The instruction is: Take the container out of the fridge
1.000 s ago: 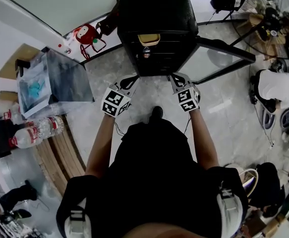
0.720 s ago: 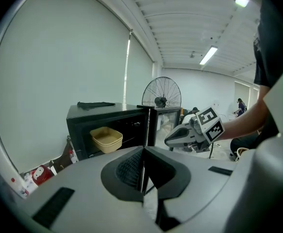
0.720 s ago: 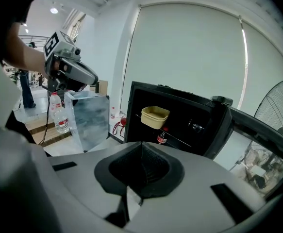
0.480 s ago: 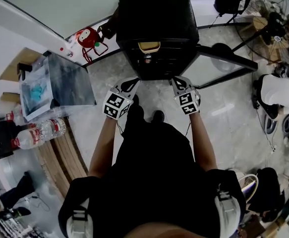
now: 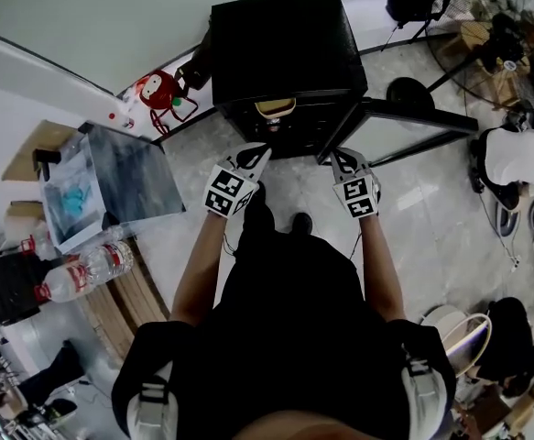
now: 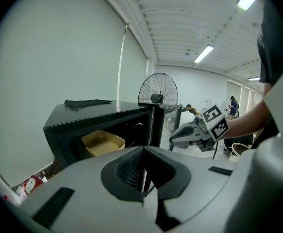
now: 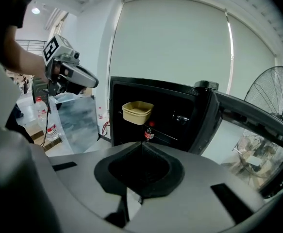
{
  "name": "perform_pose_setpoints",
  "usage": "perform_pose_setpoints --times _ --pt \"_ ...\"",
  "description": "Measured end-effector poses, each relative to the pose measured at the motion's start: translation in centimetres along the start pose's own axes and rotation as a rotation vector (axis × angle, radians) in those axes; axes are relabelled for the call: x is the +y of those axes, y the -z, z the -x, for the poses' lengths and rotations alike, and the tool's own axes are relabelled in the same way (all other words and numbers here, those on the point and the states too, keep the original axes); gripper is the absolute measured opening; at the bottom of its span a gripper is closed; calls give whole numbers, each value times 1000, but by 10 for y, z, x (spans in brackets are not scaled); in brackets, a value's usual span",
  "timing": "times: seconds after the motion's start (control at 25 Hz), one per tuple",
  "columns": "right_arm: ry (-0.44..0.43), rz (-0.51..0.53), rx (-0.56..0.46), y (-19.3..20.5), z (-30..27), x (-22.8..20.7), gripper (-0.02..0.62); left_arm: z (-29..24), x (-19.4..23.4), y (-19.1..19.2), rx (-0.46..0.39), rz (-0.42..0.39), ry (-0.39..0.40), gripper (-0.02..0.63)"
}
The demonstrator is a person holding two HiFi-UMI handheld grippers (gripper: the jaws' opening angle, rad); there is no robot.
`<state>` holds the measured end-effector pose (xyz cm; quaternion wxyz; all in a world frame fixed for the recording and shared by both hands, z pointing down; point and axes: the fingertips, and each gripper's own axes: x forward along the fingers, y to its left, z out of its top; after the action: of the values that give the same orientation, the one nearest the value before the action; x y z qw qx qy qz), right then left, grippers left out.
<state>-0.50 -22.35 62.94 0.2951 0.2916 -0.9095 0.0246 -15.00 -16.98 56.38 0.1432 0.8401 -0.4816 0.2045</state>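
Note:
A tan plastic container (image 5: 275, 108) sits on the top shelf of a small black fridge (image 5: 283, 44) whose door (image 5: 411, 121) hangs open to the right. The same container (image 6: 103, 142) shows in the left gripper view, and the right gripper view has the container (image 7: 138, 111) too. My left gripper (image 5: 254, 158) is held just in front of the fridge opening, low and left of the container, jaws shut and empty. My right gripper (image 5: 342, 159) is level with it by the door hinge side, also shut and empty. Neither touches the container.
A small cola bottle (image 7: 149, 131) stands on the shelf under the container. A clear plastic box (image 5: 111, 183) and water bottles (image 5: 83, 269) lie at left. A red toy (image 5: 159, 90) hangs by the wall. A standing fan (image 5: 505, 26) is at the right.
The person has stepped closer to the fridge. Both grippers have moved forward toward the opening, staying shut.

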Motion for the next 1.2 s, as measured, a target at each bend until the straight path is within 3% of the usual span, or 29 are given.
perform_pose_setpoints --times 0.44,0.6,0.88,1.2 --pt "104 -100 21 2 -3 -24 -2 -32 39 -15 4 -96 14 20" --pt "142 -128 37 7 -2 -34 -2 -48 51 -13 32 -139 25 78" --pt "206 -166 67 18 5 -52 -2 -73 62 -3 106 -190 38 87" --pt "235 -175 103 30 9 -51 -2 -99 71 12 230 -394 12 87"
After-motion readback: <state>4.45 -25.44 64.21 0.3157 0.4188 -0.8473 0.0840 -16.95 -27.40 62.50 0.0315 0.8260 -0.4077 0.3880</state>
